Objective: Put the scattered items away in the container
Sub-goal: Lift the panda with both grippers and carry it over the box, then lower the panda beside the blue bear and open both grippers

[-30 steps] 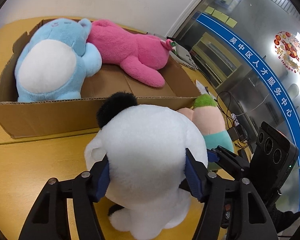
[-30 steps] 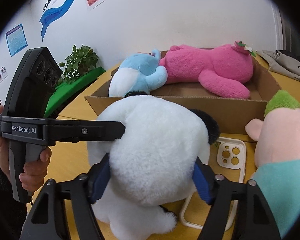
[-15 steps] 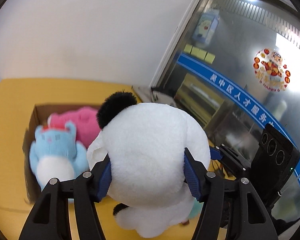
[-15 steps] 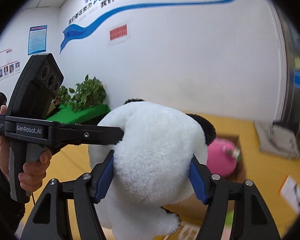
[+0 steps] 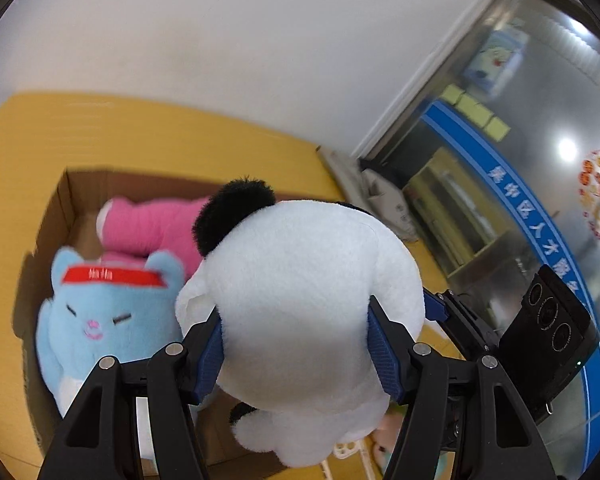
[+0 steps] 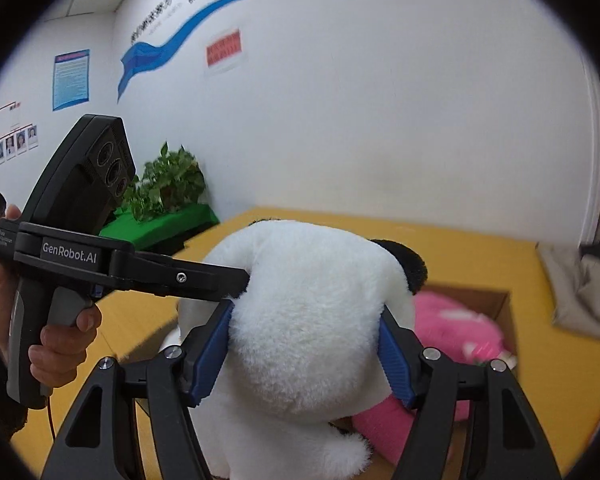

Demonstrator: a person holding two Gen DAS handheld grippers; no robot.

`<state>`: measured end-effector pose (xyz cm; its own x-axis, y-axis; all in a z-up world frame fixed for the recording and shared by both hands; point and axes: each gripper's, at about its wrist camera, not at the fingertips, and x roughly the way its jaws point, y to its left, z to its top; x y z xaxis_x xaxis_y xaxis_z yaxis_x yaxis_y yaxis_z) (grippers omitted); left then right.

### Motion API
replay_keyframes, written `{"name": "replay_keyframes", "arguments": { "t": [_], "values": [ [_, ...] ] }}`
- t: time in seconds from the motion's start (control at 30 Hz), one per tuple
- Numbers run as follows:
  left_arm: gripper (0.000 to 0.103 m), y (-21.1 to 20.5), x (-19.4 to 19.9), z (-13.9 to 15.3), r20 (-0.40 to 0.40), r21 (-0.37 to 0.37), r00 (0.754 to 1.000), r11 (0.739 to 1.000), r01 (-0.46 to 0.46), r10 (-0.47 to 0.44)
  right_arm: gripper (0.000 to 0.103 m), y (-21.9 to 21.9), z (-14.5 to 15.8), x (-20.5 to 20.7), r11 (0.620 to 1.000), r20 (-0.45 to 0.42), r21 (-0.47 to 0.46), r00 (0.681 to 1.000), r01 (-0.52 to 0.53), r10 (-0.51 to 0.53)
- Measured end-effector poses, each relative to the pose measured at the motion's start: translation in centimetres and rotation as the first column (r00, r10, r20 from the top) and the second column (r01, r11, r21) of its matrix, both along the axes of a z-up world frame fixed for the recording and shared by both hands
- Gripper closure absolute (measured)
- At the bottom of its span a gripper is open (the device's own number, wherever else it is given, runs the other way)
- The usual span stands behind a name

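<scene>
A big white plush with black ears (image 5: 304,304) hangs in the air, squeezed from two sides. My left gripper (image 5: 296,344) is shut on it, and my right gripper (image 6: 304,352) is shut on it too. It hangs above the open cardboard box (image 5: 56,200), which holds a light blue plush with a red headband (image 5: 100,320) and a pink plush (image 5: 148,228). The pink plush also shows in the right wrist view (image 6: 456,332). The left gripper's body shows at the left of the right wrist view (image 6: 100,256).
The box stands on a yellow table (image 5: 140,132). A grey cloth (image 6: 580,292) lies at the table's far right. A peach and green plush (image 5: 384,436) and a white phone case (image 5: 348,448) lie beside the box, mostly hidden. A potted plant (image 6: 164,184) stands beyond the table.
Both grippers have lifted the white plush from the table in front of the box, up and over the box. The cameras now look down into the box.
</scene>
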<state>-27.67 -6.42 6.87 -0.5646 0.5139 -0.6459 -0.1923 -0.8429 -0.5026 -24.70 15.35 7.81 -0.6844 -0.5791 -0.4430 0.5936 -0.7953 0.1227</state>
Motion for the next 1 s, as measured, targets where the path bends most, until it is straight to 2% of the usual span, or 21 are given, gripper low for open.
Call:
{"name": "replay_keyframes", "arguments": {
  "t": [0.13,0.3,0.4,0.53,0.6,0.7,0.77,0.83,0.9,0.93,1.0],
  "values": [
    [0.035,0.7,-0.5,-3.3,0.039,-0.034,0.999,0.999,0.007,-0.006,0.036,-1.0,-4.3,-1.9,1.000,0.118,0.029,0.993,0.005,-0.008],
    [0.034,2.3,0.1,-4.8,0.025,-0.101,0.999,0.994,0.027,-0.025,0.036,-0.7,-6.5,-2.2,0.999,0.223,0.035,0.974,0.034,-0.041],
    [0.032,2.6,0.5,-5.1,0.013,-0.114,1.000,0.993,0.024,-0.023,0.036,-0.4,-7.3,-1.9,0.997,0.241,0.051,0.968,0.056,-0.067],
    [0.027,2.7,0.5,-5.0,0.013,-0.127,0.999,0.991,0.032,-0.030,0.032,-0.4,-6.9,-2.0,0.995,0.264,0.081,0.961,0.058,-0.078],
    [0.026,2.7,0.5,-5.1,0.016,-0.132,0.999,0.991,0.038,-0.036,0.030,-0.2,-5.8,-1.8,0.992,0.259,0.115,0.963,0.045,-0.073],
    [0.024,2.7,0.5,-5.1,0.018,-0.133,0.999,0.990,0.038,-0.036,0.030,1.0,-1.6,-2.1,0.995,0.177,0.062,0.980,0.077,-0.087],
    [0.022,2.8,0.7,-4.9,0.005,-0.142,0.999,0.989,0.040,-0.040,0.034,1.8,1.0,-3.7,0.994,0.148,0.010,0.983,0.111,-0.112],
    [0.018,3.0,1.3,-4.3,-0.021,-0.157,0.999,0.987,0.038,-0.042,0.047,1.3,1.3,-6.0,0.989,0.151,0.042,0.978,0.143,-0.147],
    [0.017,3.0,2.2,-3.7,-0.049,-0.167,0.998,0.985,0.030,-0.039,0.076,-0.8,-1.3,-8.6,0.978,0.213,0.168,0.964,0.126,-0.161],
    [0.018,3.1,2.7,-3.2,-0.074,-0.182,0.997,0.983,0.019,-0.034,0.079,-1.8,-2.9,-8.9,0.969,0.237,0.221,0.958,0.108,-0.160],
    [0.019,3.1,3.5,-2.1,-0.139,-0.212,0.990,0.977,-0.005,-0.025,0.086,-3.3,-5.7,-8.8,0.947,0.232,0.304,0.956,0.106,-0.181]
  ]
}}
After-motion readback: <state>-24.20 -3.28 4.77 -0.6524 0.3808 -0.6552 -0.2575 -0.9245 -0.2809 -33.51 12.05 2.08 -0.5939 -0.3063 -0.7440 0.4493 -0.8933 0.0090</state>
